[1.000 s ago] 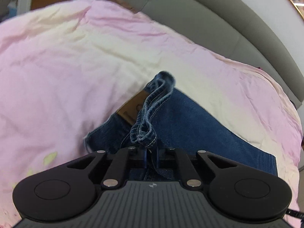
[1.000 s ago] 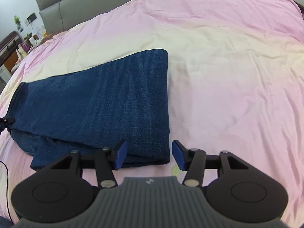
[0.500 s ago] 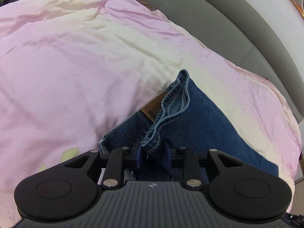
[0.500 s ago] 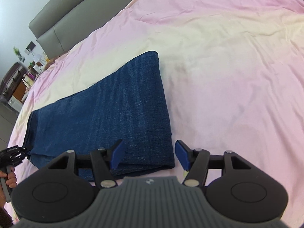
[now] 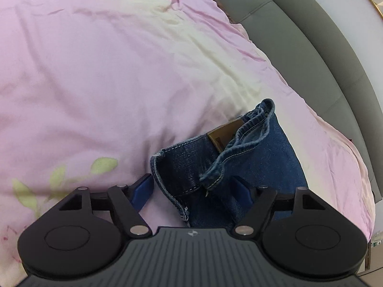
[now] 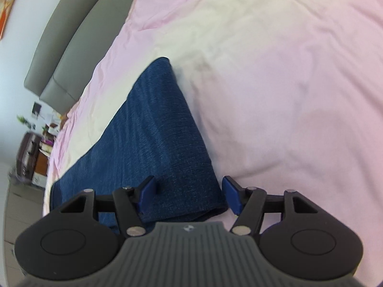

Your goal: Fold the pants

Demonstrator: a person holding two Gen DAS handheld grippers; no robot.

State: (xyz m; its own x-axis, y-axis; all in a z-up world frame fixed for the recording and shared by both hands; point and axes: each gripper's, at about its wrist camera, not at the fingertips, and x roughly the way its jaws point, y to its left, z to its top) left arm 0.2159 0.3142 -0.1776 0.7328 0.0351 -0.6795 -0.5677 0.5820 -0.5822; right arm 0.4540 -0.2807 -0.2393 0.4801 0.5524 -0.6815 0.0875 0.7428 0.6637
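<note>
On the pink bedspread the jeans lie stretched across the bed, already doubled over lengthwise, and both tools are poised at opposite ends. Over at the left end, the left gripper stands wide, blue pads spread well apart with nothing between them under pressure. The waistband lies rumpled just ahead of it, one hem curled up and a tan leather patch peeking out beneath. Beyond the jeans, on the far right of that view, runs the grey headboard.

Now across to the right end: the right gripper is wide too, straddling the near corner of the folded edge, left pad over denim, right pad over bare sheet, gripping nothing. From here the denim runs away smooth and flat to the far left.

The call, I'd say, is a second fold, end over end. To do it cleanly, the left tool wants that curled waistband flattened and every layer caught in one bite, not just the top hem. The right should come down on the corner through both thicknesses. Lift together, keep the cloth taut between them, and lay the edges square, or that bunched waistband gets buried as a lump.
</note>
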